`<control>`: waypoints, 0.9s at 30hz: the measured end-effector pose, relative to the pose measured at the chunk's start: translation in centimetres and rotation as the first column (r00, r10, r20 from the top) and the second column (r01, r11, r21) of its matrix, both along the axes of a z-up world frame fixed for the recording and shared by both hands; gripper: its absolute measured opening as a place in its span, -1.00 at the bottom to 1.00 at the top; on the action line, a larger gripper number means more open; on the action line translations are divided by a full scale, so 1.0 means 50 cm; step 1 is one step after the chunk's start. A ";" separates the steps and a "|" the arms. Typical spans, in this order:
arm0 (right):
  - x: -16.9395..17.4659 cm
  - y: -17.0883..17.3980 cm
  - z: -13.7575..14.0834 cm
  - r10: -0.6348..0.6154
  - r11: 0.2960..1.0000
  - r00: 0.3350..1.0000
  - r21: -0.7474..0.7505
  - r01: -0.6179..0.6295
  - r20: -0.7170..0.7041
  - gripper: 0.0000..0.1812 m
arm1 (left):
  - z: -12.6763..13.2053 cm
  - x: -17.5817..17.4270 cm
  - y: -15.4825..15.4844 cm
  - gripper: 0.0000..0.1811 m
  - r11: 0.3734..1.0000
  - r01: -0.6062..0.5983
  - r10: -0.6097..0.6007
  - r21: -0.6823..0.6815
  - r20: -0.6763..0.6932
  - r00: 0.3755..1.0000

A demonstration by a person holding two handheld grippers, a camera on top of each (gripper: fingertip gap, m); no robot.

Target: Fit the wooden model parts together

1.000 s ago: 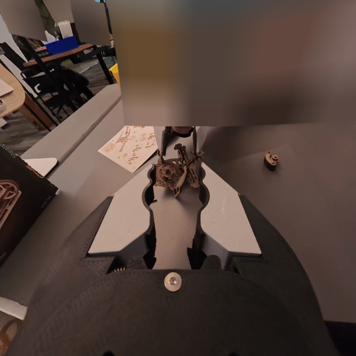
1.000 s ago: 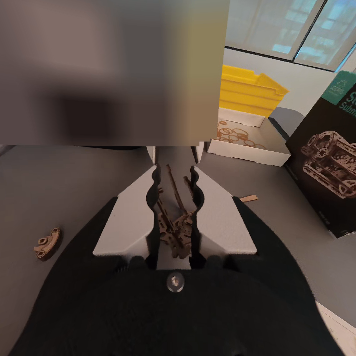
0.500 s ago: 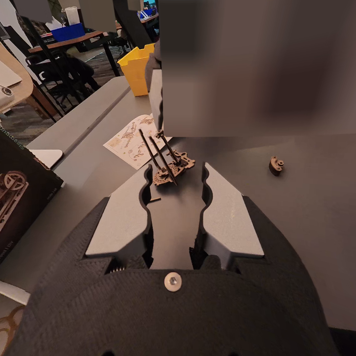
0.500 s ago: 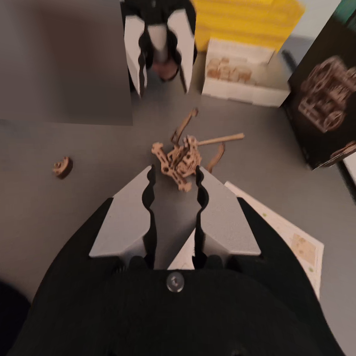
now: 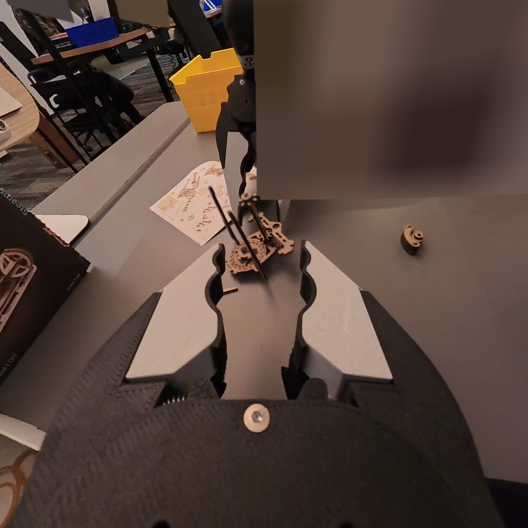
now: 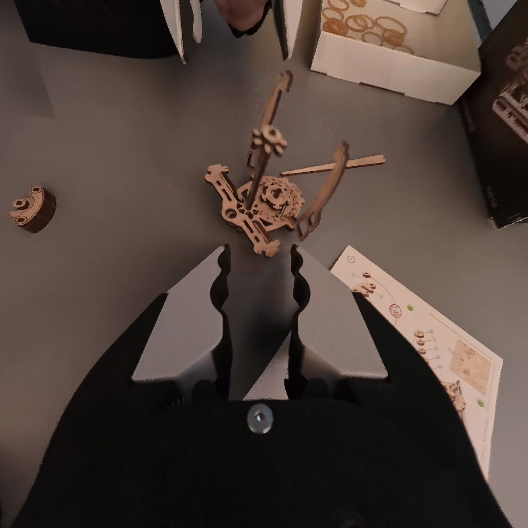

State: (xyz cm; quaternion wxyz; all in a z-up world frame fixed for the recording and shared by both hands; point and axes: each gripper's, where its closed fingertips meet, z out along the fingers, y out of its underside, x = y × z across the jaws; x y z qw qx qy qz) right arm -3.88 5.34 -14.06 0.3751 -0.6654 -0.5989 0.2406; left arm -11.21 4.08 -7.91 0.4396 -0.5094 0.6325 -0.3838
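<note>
The wooden model (image 5: 251, 254) stands on the grey table (image 5: 428, 314), a round geared base with thin arms sticking up. It lies just beyond my left gripper (image 5: 261, 248), which is open and empty. In the right wrist view the model (image 6: 257, 205) sits just ahead of my right gripper (image 6: 260, 250), also open and empty, looking down from above. A small curved wooden part (image 5: 411, 238) lies apart to the right; the right wrist view shows it at the left (image 6: 33, 208). A loose wooden stick (image 6: 334, 167) lies behind the model.
An instruction sheet (image 5: 197, 208) lies beyond the model, at lower right in the right wrist view (image 6: 428, 328). A white box (image 6: 371, 71) of wooden rings and a dark kit box (image 6: 508, 114) stand far right. A yellow bin (image 5: 208, 88) stands at the back. The left gripper's fingers (image 6: 185, 28) show at the top. The grippers' ends are close to 11 cm from one another.
Both grippers have let go of the model and drawn back from it. The model now rests on the table. The right gripper has risen and tilted down.
</note>
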 end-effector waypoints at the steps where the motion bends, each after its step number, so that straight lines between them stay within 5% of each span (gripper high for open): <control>1: -0.001 0.003 0.004 -0.005 1.000 1.000 0.011 0.005 -0.006 -0.57 | 0.000 0.000 -0.001 -0.44 1.000 0.003 -0.003 0.002 -0.002 1.000; 17: -0.006 0.005 0.007 0.021 0.975 0.996 0.221 -0.040 0.085 -0.80 | 0.002 0.000 -0.001 -0.45 1.000 0.000 0.000 0.020 -0.008 1.000; 27: -0.012 -0.003 0.012 0.026 0.984 0.998 0.173 -0.036 0.064 -0.82 | 0.007 -0.002 -0.002 -0.45 1.000 0.002 -0.002 0.028 -0.010 1.000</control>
